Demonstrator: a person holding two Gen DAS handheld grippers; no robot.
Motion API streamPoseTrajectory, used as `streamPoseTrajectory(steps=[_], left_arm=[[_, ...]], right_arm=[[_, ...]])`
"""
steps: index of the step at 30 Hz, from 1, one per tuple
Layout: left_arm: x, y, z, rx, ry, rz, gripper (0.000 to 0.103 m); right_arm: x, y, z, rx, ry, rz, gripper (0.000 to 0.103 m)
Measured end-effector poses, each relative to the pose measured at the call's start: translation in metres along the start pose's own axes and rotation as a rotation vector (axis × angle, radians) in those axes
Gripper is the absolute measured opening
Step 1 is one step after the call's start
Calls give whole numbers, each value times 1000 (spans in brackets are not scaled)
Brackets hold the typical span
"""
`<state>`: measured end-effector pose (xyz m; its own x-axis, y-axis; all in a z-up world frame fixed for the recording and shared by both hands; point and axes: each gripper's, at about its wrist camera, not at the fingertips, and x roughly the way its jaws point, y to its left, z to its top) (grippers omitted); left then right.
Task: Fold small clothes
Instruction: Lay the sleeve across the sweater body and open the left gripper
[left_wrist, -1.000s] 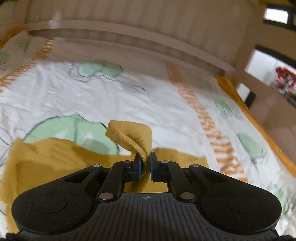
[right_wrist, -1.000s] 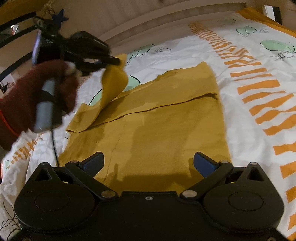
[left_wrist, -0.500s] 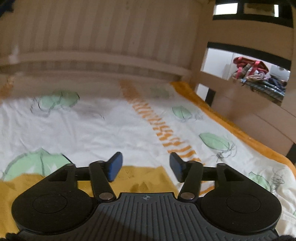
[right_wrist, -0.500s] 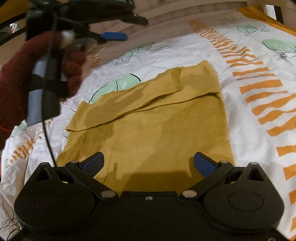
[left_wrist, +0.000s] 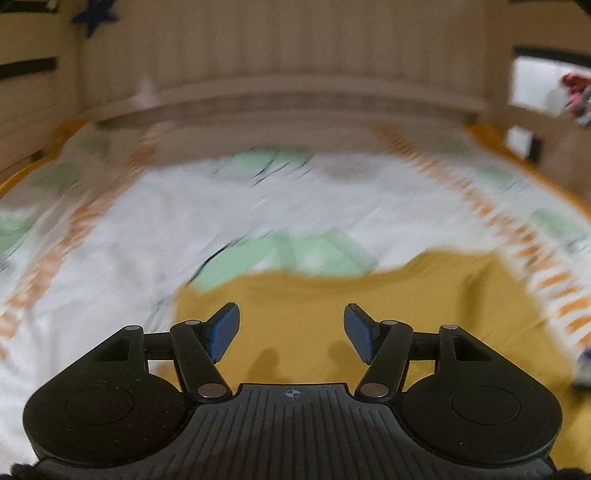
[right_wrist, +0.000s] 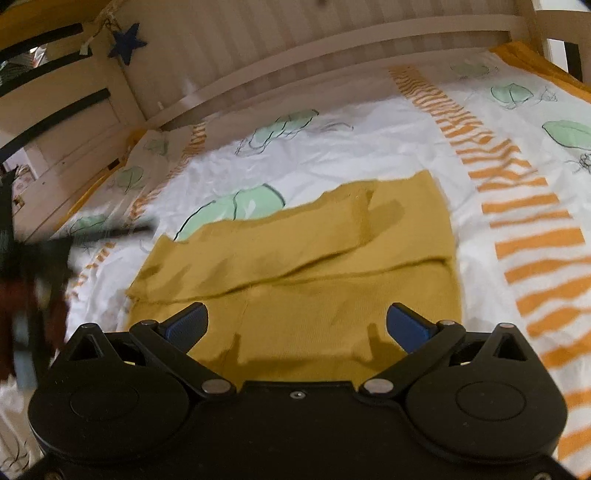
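Note:
A mustard-yellow garment (right_wrist: 303, 273) lies flat on the bed, its far part folded over in a long band (right_wrist: 258, 243). My right gripper (right_wrist: 297, 325) is open and empty, held just above the garment's near part. My left gripper (left_wrist: 291, 330) is open and empty above the same garment (left_wrist: 332, 314), near its far left edge; that view is blurred by motion. The left gripper also shows as a dark blur at the left edge of the right wrist view (right_wrist: 74, 240).
The bed sheet (right_wrist: 369, 147) is white with green leaves and orange stripes. A wooden bed rail (right_wrist: 295, 70) runs along the far side. A blue star (right_wrist: 127, 42) hangs at the far left post. An orange blanket edge (right_wrist: 535, 59) lies at the far right.
My left gripper let go of the garment's flap, which now lies flat as a folded band. The left gripper opened and swung back to the left. The right gripper stayed open and nearly still.

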<state>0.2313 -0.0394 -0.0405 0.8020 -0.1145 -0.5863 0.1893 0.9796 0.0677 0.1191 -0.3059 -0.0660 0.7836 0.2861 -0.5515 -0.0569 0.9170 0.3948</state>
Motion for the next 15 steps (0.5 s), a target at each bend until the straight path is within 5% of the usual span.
streamPoseTrajectory(steps=[12, 15], left_arm=[[19, 59, -70, -132, 136, 104, 61], [20, 63, -85, -144, 89, 112, 68]], right_arm=[[50, -26, 42, -3, -44, -35, 103], [60, -29, 49, -12, -37, -29, 103]])
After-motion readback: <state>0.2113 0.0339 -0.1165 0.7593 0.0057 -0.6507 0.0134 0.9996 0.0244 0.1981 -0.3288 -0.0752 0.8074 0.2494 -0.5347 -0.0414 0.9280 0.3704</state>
